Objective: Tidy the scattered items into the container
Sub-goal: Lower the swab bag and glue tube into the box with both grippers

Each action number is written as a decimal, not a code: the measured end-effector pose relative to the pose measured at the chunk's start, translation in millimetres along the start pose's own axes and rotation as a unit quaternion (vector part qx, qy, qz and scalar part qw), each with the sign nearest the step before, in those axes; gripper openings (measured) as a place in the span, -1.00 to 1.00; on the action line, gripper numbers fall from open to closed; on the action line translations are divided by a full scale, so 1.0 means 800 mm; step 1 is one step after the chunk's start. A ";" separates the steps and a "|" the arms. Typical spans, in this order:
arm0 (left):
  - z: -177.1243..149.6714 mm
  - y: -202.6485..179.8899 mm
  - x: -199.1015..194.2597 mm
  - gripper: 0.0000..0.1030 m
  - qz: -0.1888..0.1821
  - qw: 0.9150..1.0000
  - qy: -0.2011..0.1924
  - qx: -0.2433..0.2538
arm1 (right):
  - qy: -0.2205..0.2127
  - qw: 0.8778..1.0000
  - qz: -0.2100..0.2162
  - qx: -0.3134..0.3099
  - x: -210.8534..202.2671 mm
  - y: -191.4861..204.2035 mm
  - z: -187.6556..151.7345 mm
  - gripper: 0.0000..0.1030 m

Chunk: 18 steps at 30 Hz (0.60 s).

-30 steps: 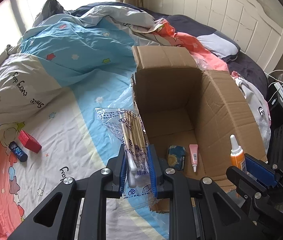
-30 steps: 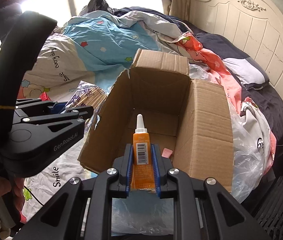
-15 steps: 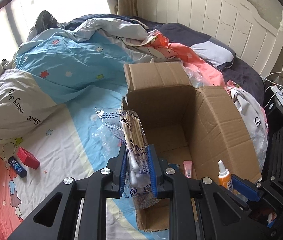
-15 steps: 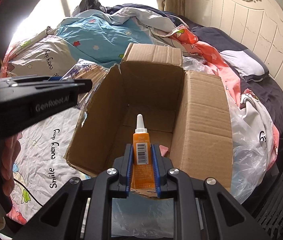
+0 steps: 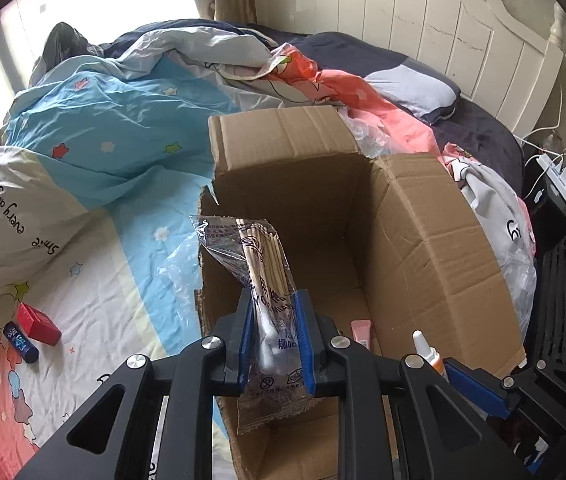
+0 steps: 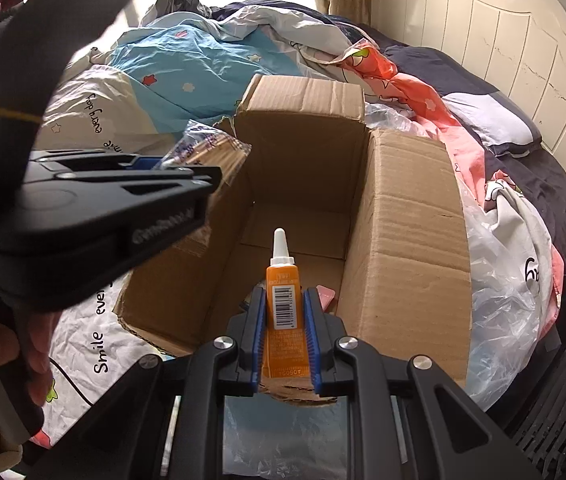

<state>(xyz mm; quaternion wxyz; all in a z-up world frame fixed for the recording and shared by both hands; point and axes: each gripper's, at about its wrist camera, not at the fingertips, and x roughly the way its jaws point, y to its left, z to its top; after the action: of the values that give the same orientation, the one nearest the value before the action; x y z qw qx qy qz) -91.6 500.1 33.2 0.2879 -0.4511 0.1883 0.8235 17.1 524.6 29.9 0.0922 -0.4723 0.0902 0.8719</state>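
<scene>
Cardboard walls rose ahead of both grippers, the box (image 5: pixel 423 240) open on top with free room inside. Left gripper (image 5: pixel 273 340) clenched one swab packet (image 5: pixel 269 280) over the near wall; right gripper (image 6: pixel 283 336) clenched one orange tube (image 6: pixel 283 300) (nozzle forward). One pink tube (image 5: pixel 361 330) lay inside.

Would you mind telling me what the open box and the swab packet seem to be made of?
The box looks like matte brown corrugated cardboard, creased with torn edges. The swab packet looks like thin glossy clear plastic film, printed and crinkled; the sticks inside seem wooden.
</scene>
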 end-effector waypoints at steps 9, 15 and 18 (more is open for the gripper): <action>0.009 -0.015 0.031 -0.62 -0.010 1.000 0.008 0.007 | 0.011 1.000 0.000 -0.004 0.009 0.000 -0.001 -0.66; 0.012 -0.016 0.045 -0.62 -0.014 1.000 0.010 0.010 | 0.017 1.000 0.002 -0.006 0.018 0.002 -0.001 -0.66; 0.013 -0.013 0.052 -0.62 -0.013 1.000 0.014 0.007 | 0.018 1.000 0.002 -0.008 0.022 0.004 0.000 -0.66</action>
<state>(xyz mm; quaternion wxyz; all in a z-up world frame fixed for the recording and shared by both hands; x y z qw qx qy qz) -109.6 526.5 2.9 0.2991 -0.4629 0.1917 0.8121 7.0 523.1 15.7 0.0848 -0.4883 0.0855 0.8643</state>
